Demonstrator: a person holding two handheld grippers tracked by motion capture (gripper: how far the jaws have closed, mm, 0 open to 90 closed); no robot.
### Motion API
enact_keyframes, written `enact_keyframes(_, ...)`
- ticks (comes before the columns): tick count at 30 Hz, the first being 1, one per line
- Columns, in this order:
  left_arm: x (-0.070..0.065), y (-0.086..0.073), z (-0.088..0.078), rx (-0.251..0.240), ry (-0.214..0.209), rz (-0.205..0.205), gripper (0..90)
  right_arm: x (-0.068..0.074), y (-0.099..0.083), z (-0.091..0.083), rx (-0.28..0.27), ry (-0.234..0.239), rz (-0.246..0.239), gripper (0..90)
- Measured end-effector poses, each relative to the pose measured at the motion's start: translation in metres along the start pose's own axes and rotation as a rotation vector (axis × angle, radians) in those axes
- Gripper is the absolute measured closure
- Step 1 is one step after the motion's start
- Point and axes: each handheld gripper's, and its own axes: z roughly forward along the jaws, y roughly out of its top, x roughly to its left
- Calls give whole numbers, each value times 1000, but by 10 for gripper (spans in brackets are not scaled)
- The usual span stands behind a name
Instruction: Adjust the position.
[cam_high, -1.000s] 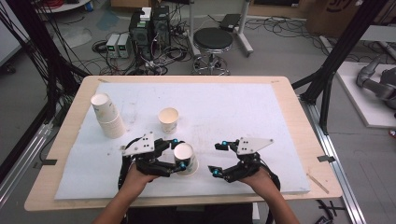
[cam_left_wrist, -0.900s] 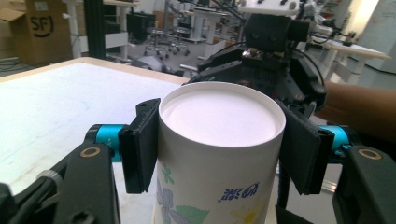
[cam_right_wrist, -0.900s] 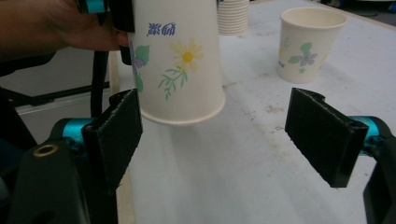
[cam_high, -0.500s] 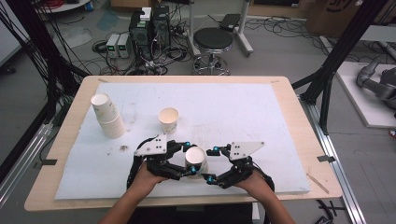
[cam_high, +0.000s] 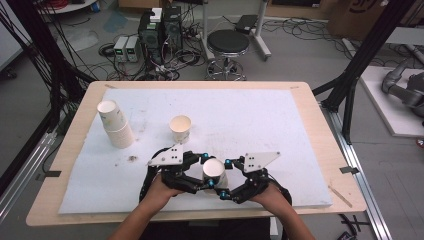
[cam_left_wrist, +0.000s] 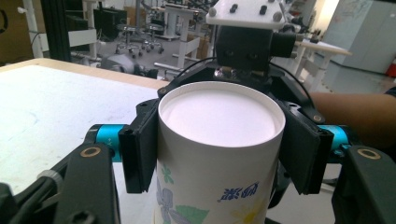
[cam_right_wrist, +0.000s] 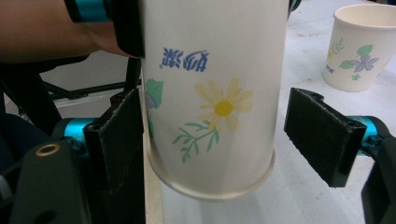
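Observation:
A flower-printed paper cup (cam_high: 214, 169) hangs upside down, base up, a little above the white mat (cam_high: 260, 120) near the front edge. My left gripper (cam_high: 206, 172) is shut on it, and in the left gripper view its pads (cam_left_wrist: 140, 149) press the cup (cam_left_wrist: 222, 116) on both sides. My right gripper (cam_high: 223, 179) faces it from the right. Its jaws have just been closing around the cup's (cam_right_wrist: 215, 70) rim end. The right gripper (cam_right_wrist: 224, 140) stays open: its right pad (cam_right_wrist: 322, 135) stands clear of the wall.
An upright single paper cup (cam_high: 180, 128) stands mid-mat, behind the grippers. A leaning stack of cups (cam_high: 115, 124) sits at the mat's left. The wooden table (cam_high: 320, 125) borders the mat; a stool and cables lie beyond.
The left gripper carried the cup rightward and the right gripper came in leftward. The cup now sits between the right gripper's jaws.

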Motion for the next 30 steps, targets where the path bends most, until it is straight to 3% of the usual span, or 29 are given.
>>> enact_keyframes(2,0,0,1,-5,-2,-1,362,0,-1,0,-1,14,0,259)
enact_keyframes(13,0,2,2,-32,-13,-10,365,-3,-3,-3,-31,41,8,312)
enact_keyframes(19,0,0,2,-32,-5,-18,357,-2,-1,-4,-10,40,6,342)
enact_keyframes(20,0,0,3,-27,3,-10,343,-2,-1,-4,-3,38,7,342)
enact_keyframes(23,0,2,3,-9,32,-30,152,-2,-1,-5,14,36,6,342)
enact_keyframes(30,1,5,-2,60,20,-23,148,-3,2,-10,53,15,-6,346)
